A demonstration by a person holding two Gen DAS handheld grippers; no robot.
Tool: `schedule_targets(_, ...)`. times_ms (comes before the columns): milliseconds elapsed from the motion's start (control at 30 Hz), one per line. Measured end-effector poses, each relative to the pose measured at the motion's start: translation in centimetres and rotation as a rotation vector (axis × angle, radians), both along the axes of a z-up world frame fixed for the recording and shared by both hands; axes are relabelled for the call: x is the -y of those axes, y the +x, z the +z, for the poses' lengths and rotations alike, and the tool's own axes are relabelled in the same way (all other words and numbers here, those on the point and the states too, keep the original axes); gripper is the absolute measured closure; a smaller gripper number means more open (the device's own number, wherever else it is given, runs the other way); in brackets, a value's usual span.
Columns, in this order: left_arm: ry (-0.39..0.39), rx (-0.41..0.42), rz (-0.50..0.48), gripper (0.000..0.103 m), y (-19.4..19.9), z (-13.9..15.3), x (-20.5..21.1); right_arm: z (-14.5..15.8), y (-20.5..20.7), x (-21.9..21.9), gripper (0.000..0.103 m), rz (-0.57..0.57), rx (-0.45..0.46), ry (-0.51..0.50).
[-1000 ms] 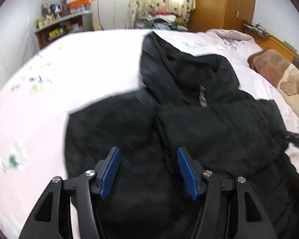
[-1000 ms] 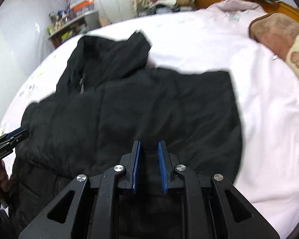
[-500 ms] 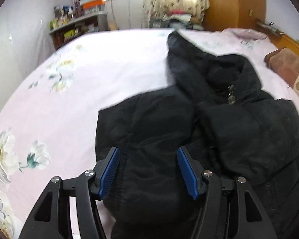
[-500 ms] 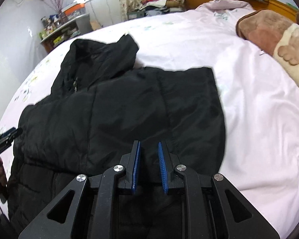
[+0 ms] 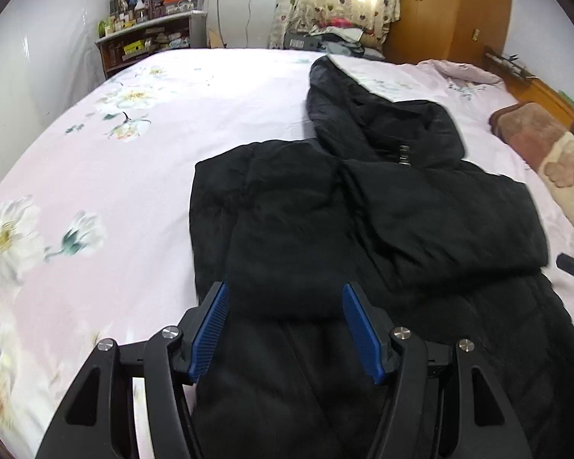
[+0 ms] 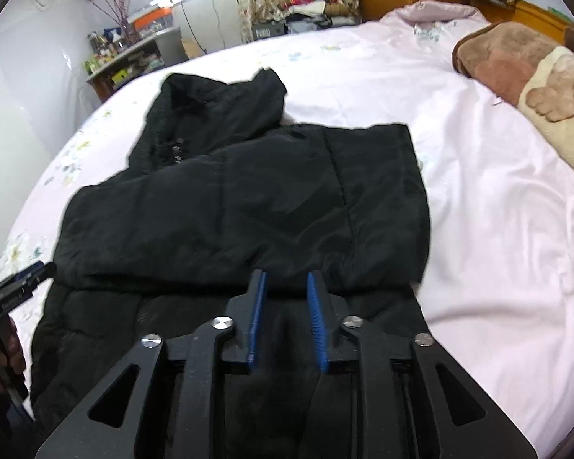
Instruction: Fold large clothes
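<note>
Black jacket [image 5: 382,229] hem cut off below, left gripper [image 5: 285,329] jaws apart, right gripper [image 6: 285,319] jaws just opening, empty.

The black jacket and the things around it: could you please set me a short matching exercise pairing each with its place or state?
Column one:
1. black jacket
2. left gripper
3. brown blanket
4. shelf

Column two:
A. against the far wall
B. lying on the pink sheet, sleeves folded in
C. at the bed's right edge
D. open, nothing held

Pairs: 1-B, 2-D, 3-C, 4-A
</note>
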State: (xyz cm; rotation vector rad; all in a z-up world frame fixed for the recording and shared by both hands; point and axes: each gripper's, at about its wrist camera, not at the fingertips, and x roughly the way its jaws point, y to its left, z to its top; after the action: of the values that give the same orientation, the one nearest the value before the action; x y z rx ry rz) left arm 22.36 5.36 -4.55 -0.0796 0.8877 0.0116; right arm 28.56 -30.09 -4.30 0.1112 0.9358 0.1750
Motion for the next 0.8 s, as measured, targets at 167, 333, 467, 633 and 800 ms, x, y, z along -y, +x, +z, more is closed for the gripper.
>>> schedule_targets(167,-0.005,0.053,-0.029,0.038,-5.6,3.1,1.0,2.7,-5.4,-1.3,0.07,0.032,0.05,0.011)
schedule_targets(333,-0.003,0.09,-0.058,0.038,-9.9,5.4,1.7,4.4,-10.6,-1.6,0.068,0.052,0.071,0.026)
schedule_targets(467,-0.024,0.104,-0.061,0.038,-12.5,6.7,1.5,4.8,-13.2,-1.7,0.067,0.058,0.069,0.038)
schedule_targets(633,-0.049,0.112,-0.074,0.038,-13.5,8.0,1.9,5.8,-15.2,-2.3,0.065,0.082,0.071,0.054)
schedule_targets(800,-0.074,0.131,-0.087,0.038,-12.5,9.1,2.2,7.4,-14.5,-3.2,0.058,0.107,0.101,0.072)
